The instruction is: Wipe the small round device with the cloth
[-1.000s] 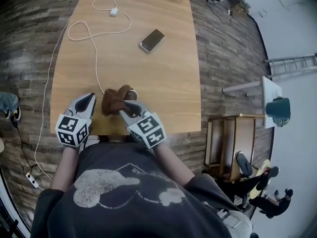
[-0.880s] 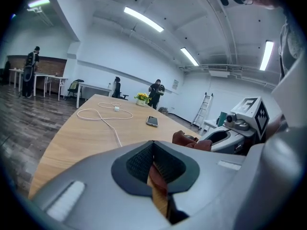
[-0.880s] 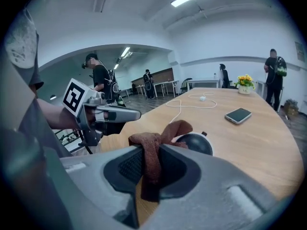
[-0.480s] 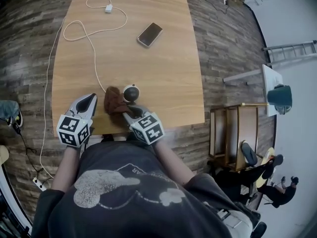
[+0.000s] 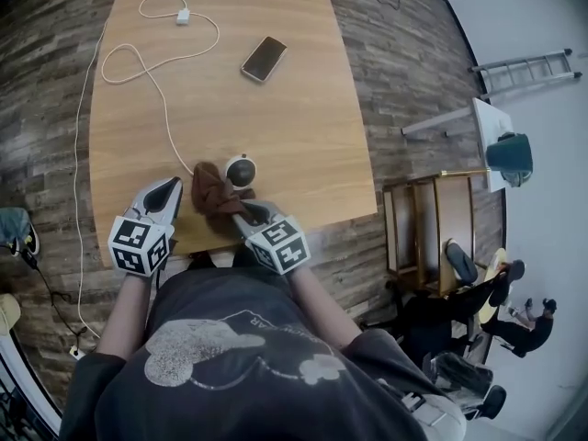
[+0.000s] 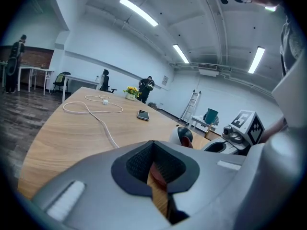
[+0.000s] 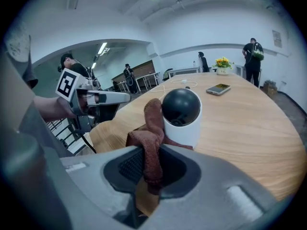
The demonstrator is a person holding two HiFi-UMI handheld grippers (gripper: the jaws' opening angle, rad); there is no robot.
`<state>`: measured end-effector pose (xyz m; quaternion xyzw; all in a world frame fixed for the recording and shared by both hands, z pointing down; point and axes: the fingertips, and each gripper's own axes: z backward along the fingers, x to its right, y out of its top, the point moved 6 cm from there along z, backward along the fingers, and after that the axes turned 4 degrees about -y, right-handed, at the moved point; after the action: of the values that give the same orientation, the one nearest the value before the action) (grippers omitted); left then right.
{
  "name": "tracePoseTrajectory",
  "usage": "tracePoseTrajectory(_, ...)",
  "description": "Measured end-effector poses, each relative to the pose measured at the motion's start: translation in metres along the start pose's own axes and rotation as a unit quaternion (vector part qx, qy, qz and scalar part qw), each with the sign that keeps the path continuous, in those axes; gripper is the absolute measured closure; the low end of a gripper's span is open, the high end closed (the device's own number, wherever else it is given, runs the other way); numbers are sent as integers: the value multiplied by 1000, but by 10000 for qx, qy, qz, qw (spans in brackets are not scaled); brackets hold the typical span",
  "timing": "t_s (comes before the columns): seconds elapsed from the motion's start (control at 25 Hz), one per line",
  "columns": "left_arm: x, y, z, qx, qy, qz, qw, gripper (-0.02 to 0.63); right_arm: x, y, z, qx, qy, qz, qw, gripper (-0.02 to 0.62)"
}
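Right gripper [image 5: 241, 212] fingers clench the cloth [image 5: 211, 191] against the upright round device [image 5: 241, 169]; left gripper [image 5: 171, 186] fingers closed, empty.

Bright, even ceiling strip lights [image 6: 139, 12] — soft shadows, heavy fisheye edges

cloth [image 7: 152, 128]: brown fabric, matt, nubbly terry-like weave
small round device [image 7: 181, 110]: smooth white plastic body; black dome with a soft sheen
table [image 5: 276, 127]: light wood, matt, fine grain
floor [image 5: 404, 62]: dark wood planks, streaky grain
right gripper [image 7: 146, 169]: matt grey plastic; black ribbed pads [image 7: 128, 164]
cable [image 6: 104, 126]: white, smooth
phone [image 5: 263, 58]: glossy face
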<state>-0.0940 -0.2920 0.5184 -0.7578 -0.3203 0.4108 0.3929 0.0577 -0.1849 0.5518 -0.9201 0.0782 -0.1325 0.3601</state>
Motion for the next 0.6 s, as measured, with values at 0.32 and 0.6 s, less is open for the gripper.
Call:
tracePoseTrajectory(0.32, 4, 3, 9, 198, 188, -77, 9996, 588, -13, 28, 46, 1134, 412, 392, 9919, 543)
tracePoseTrajectory(0.6, 53, 2, 15, 356, 378, -262, 9983, 588, 5, 27, 88, 1764, 654, 54, 9821, 543)
